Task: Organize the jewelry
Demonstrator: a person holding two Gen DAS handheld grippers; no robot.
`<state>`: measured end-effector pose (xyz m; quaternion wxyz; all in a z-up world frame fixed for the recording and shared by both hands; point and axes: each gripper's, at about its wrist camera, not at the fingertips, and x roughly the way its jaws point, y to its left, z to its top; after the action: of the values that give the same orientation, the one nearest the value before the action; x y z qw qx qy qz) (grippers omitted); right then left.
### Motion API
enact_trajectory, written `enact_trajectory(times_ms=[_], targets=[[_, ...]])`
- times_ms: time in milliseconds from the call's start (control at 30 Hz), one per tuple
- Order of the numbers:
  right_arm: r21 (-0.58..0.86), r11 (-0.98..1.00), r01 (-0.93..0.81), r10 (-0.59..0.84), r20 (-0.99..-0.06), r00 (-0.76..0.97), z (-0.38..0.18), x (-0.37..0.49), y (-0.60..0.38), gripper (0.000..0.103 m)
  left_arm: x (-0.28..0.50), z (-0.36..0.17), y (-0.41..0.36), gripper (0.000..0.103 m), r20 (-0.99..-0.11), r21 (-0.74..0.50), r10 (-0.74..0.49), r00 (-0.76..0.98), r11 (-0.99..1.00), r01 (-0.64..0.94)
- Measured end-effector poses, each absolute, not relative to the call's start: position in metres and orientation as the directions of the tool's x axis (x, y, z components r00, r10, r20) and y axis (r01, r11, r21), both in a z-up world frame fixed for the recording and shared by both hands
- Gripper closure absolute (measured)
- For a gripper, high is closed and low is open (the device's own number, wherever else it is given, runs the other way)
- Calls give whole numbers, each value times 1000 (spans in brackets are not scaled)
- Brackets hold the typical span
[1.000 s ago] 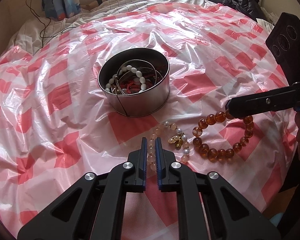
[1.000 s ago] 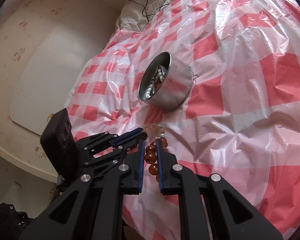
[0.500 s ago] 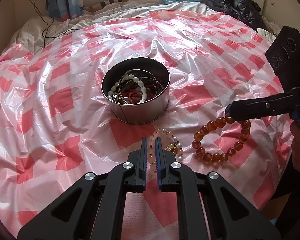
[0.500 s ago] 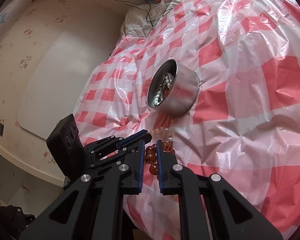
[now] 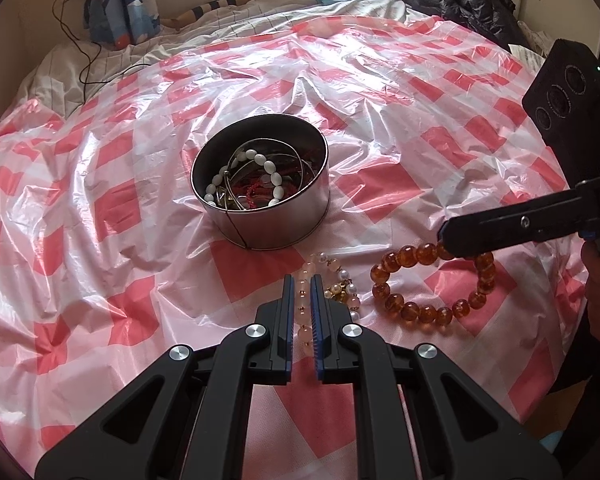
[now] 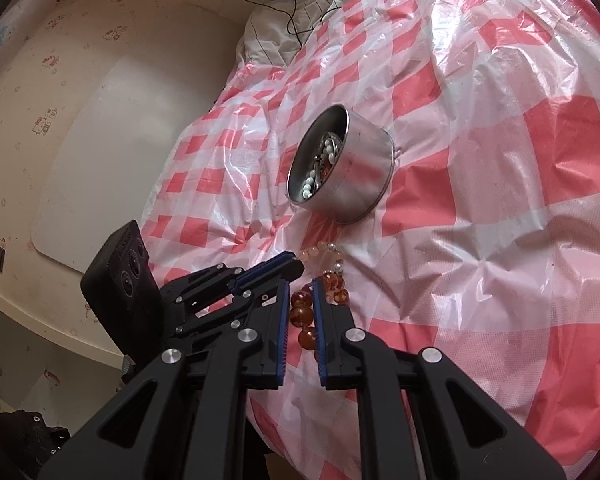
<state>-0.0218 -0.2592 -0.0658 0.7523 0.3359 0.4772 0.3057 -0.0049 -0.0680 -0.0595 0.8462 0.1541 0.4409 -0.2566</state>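
I grip 2 bracelets beside the steel tin [image 5: 284, 224].
Left gripper [image 5: 301, 280] clenches the pale pink bracelet [image 5: 306, 332]; right gripper [image 6: 301, 284] clenches the amber bracelet [image 6: 301, 314].

Amber bracelet [image 5: 432, 284] beside pale bracelet [image 5: 332, 280]

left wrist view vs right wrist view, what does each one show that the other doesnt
Only the left wrist view shows the amber bead bracelet as a whole loop, and a dark jacket at the far edge. Only the right wrist view shows the papered wall and the white board against it. Both show the metal tin of jewelry, the pale bead bracelet, the checked plastic sheet, and both grippers closed on their bracelets.
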Motion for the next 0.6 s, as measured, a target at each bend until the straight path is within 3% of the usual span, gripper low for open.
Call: enact_trajectory(times_ms=[600], targets=[[854,501,-140,829,-426,363,-63,-22,-263,91,-11,-55,-80,96,-810,105,-268,522,809,579]])
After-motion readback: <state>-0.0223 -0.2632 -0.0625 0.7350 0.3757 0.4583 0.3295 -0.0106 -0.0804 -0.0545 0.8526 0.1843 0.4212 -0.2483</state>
